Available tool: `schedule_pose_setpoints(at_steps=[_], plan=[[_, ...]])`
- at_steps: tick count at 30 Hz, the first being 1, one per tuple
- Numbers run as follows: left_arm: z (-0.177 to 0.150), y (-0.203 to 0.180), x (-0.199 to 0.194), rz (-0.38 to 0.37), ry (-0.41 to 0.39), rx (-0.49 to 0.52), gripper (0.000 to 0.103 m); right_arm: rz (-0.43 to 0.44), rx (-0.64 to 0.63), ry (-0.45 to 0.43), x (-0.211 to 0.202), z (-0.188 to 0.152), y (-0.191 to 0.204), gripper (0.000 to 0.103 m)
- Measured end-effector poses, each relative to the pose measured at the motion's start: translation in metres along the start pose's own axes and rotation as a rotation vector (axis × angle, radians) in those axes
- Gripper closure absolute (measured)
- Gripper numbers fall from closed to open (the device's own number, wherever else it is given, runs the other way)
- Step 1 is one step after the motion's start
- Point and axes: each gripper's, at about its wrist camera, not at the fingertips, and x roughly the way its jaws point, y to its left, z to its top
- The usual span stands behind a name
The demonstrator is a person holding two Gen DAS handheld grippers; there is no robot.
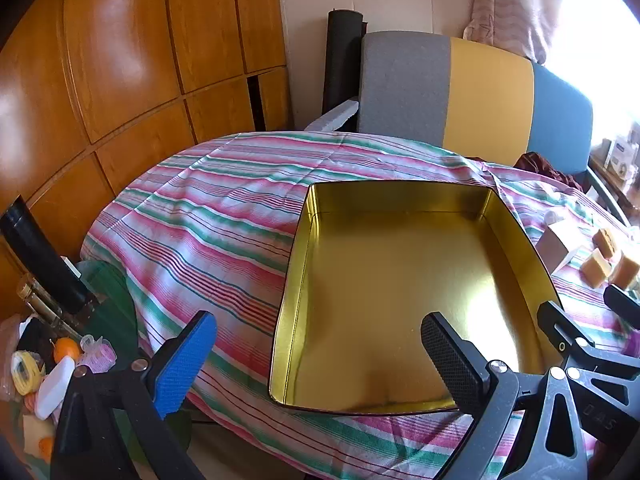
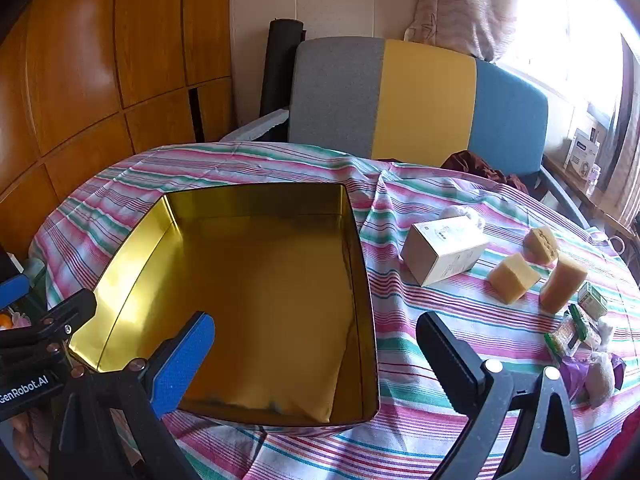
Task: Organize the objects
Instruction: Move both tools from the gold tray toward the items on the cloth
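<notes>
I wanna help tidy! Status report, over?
Left gripper and right gripper open, empty. Gold tin empty. Sponges and white box waiting beside it. Nothing blocking.

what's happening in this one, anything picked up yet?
Nothing yet. A person holds a tool in each hand over a table with a striped cloth. Both the left tool and the right tool are open and hold nothing. The gold tin sits empty in front of them. To its right, a white carton, three sponge blocks and some small packets lie loose on the cloth, untouched.
</notes>
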Motion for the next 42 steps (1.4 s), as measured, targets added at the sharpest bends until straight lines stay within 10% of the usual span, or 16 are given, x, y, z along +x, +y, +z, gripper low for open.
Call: schedule_pose_setpoints(at_steps=[15,42], plan=[[-0.001,-0.014,-0.008,-0.023,-0.008,0.055,0.000,-0.022,0.039,-0.025,-0.011,0.001,-0.021,0.000],[0.016,-0.070,-0.004,-0.288,0.016,0.184,0.000,-0.132,0.166,0.016,-0.010,-0.005,-0.108,0.000]])
